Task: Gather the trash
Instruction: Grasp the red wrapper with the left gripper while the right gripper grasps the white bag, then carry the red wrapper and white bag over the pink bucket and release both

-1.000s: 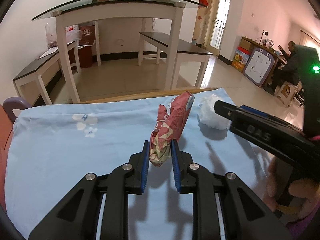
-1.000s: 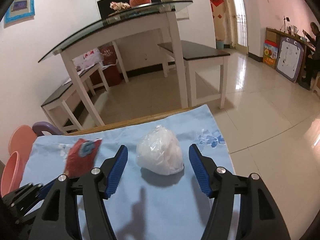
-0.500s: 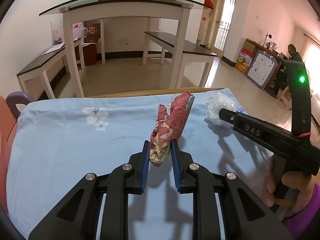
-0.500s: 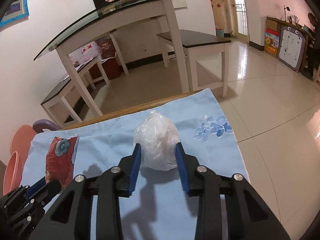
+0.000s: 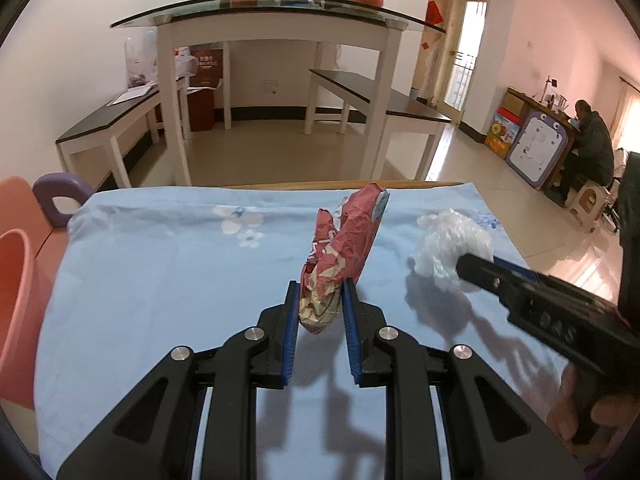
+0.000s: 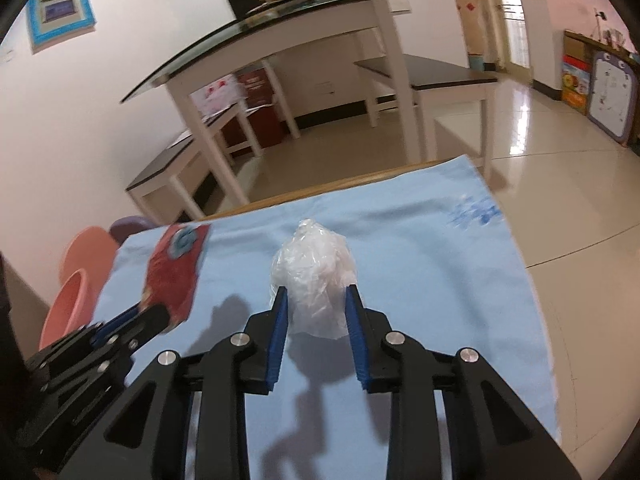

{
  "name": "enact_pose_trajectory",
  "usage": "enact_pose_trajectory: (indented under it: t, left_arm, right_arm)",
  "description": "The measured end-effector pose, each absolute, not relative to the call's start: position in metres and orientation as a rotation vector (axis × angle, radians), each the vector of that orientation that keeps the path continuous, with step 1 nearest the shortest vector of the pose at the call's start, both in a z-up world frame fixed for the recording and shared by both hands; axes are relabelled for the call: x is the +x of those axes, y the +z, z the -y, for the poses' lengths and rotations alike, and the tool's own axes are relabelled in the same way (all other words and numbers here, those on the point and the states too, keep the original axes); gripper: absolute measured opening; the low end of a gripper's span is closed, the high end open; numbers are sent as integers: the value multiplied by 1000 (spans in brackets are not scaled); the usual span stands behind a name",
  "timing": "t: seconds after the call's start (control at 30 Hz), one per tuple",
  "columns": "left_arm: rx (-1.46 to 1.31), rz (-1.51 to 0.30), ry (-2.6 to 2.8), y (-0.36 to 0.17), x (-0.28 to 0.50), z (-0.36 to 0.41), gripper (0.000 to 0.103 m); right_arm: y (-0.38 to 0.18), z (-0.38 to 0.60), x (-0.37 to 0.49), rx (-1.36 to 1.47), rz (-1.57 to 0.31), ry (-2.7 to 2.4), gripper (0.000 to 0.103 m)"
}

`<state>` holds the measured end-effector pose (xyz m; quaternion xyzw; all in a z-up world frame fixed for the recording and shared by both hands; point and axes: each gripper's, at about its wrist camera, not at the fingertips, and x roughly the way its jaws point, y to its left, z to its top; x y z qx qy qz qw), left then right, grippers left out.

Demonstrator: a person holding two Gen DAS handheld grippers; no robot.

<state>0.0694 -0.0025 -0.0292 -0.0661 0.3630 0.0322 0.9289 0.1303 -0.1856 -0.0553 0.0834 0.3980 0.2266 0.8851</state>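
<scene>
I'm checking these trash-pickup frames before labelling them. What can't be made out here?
- Left wrist view: lower end of the red wrapper, hidden between the left gripper pads.
- Left wrist view: pink bin, cut off by the frame edge.
- Right wrist view: wrapper print, motion-blurred.
- Both views: whether the plastic wad in the right gripper has left the cloth.

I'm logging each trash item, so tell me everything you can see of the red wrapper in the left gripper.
The red wrapper is a crumpled, flattened packet that looks like thin foil or plastic: red, with cream print near its lower end and a pale blue patch at the top. It stands nearly upright, leaning right, its lower end pinched between the blue pads of the left hand-held gripper. It appears lifted just above the light blue cloth, though contact can't be ruled out.
</scene>
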Motion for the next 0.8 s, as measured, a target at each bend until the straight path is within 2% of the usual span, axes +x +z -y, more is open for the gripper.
enact_pose_trajectory:
  t: [0.8]
  left_arm:
    - [-178,-643,291,4,-36,-60,21]
  right_arm:
    - [-13,87,25,27,-754,719,28]
